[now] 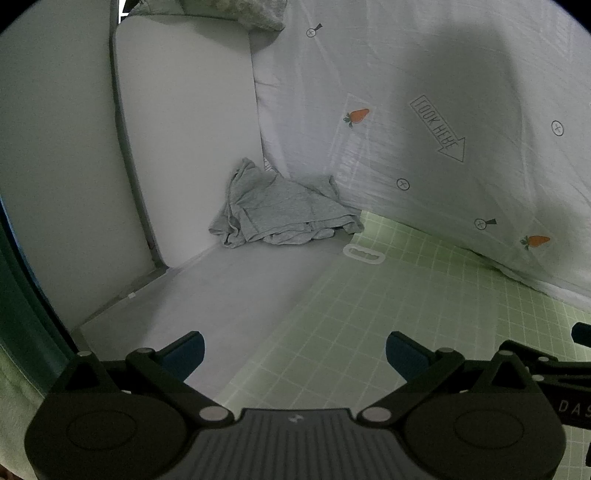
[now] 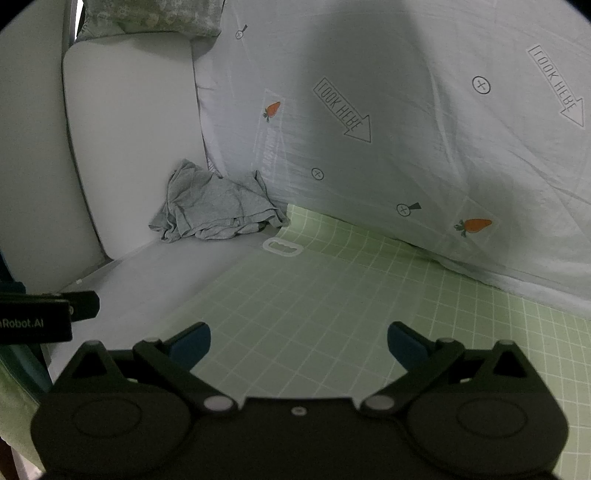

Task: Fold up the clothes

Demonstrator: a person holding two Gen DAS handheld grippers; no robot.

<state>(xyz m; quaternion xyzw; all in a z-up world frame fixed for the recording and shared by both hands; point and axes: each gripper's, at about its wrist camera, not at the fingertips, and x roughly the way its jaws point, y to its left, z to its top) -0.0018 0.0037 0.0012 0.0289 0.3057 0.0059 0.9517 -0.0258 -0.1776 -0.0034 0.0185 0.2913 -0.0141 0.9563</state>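
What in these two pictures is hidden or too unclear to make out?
- Grey garment: crumpled in the corner, so its type and underside stay hidden in both views.
- Patterned cushion: cut off by the top edge in both views.
- Green grid mat: its near part is hidden behind the right gripper.
- Left gripper: open, its body blocks the bed below.

The crumpled grey cotton garment hides its own lower folds. The patterned green-grey pillow and the pale carrot-print quilt run off the picture's edge.
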